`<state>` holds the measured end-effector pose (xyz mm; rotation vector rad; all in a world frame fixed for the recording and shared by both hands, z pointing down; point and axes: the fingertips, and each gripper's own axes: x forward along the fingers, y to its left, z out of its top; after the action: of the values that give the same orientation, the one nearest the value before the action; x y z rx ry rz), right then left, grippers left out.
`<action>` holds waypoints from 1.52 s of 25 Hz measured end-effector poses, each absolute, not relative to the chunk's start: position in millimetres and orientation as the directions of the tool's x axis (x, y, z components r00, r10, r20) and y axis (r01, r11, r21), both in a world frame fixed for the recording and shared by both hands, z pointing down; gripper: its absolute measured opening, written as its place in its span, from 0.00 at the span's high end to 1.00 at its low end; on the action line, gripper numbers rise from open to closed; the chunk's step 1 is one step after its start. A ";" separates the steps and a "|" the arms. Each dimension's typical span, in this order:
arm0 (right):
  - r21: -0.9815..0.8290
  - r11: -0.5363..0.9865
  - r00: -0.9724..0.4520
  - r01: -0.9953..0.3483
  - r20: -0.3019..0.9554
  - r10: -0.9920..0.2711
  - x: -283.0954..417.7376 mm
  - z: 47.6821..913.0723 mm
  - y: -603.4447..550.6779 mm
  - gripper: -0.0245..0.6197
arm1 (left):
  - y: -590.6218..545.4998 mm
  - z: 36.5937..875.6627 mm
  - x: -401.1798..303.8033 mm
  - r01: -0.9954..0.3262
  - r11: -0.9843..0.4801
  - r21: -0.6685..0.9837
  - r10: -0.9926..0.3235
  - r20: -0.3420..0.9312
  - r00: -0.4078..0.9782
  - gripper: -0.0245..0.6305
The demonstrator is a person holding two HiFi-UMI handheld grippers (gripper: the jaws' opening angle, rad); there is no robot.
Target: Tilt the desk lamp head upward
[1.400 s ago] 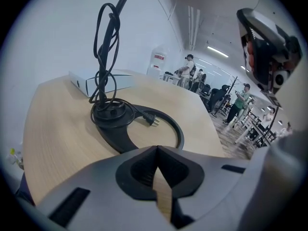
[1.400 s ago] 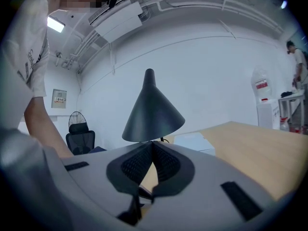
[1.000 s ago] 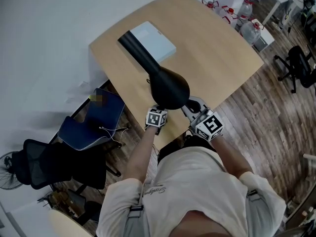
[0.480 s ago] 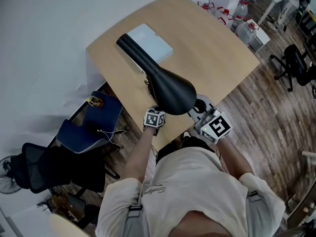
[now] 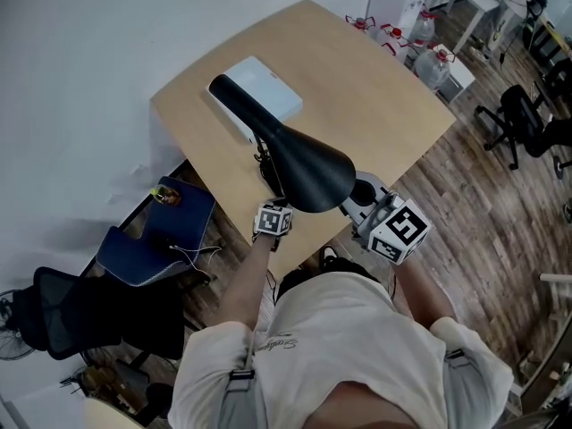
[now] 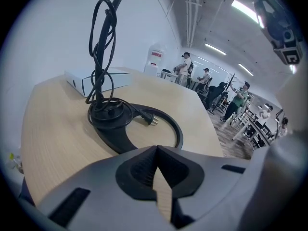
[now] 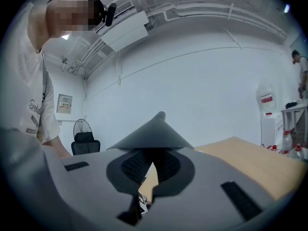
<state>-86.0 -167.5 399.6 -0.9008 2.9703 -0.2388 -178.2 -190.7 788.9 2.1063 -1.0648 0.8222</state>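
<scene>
A black desk lamp stands at the near side of the wooden table (image 5: 375, 88). Its cone head (image 5: 308, 172) (image 7: 149, 134) hangs over the ring-shaped base (image 6: 120, 138). The coiled cord (image 6: 103, 71) and plug (image 6: 147, 117) lie on that base. My right gripper (image 5: 357, 199) (image 7: 153, 153) sits at the head's near rim, jaws closed on the rim's edge. My left gripper (image 5: 277, 208) (image 6: 156, 150) is shut and empty, low at the table's front edge, short of the base.
A white flat box (image 5: 268, 92) (image 6: 96, 81) lies behind the lamp. Blue chairs (image 5: 152, 239) stand left of the table. Water bottles (image 5: 420, 34) and a black office chair (image 5: 518, 119) are to the right. People stand far off in the room.
The right gripper has risen toward the camera with the lamp head, which now looks larger and more tilted. The left gripper has stayed near the table edge.
</scene>
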 end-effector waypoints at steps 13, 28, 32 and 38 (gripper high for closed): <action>-0.127 0.847 -0.857 -0.516 0.057 -0.513 -87.5 350.0 -160.6 0.97 | -190.4 790.4 -175.8 -0.837 -0.507 0.207 -0.413 0.793 0.447 0.94; -0.093 0.879 -0.884 -0.468 0.075 -0.462 -98.2 302.2 -161.2 0.97 | -192.3 791.7 -175.5 -0.840 -0.513 0.176 -0.410 0.810 0.419 0.94; -0.065 0.886 -0.888 -0.459 0.073 -0.455 -101.2 293.3 -162.4 0.97 | -191.9 793.0 -176.0 -0.838 -0.520 0.168 -0.405 0.815 0.414 0.94; -0.014 0.898 -0.896 -0.440 0.074 -0.438 -105.4 275.5 -162.5 0.97 | -192.2 791.6 -174.8 -0.832 -0.527 0.173 -0.394 0.818 0.419 0.94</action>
<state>-105.4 -162.5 275.5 -0.7250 3.1275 -0.0489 -174.8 -192.2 791.6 2.1040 -1.0339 0.9958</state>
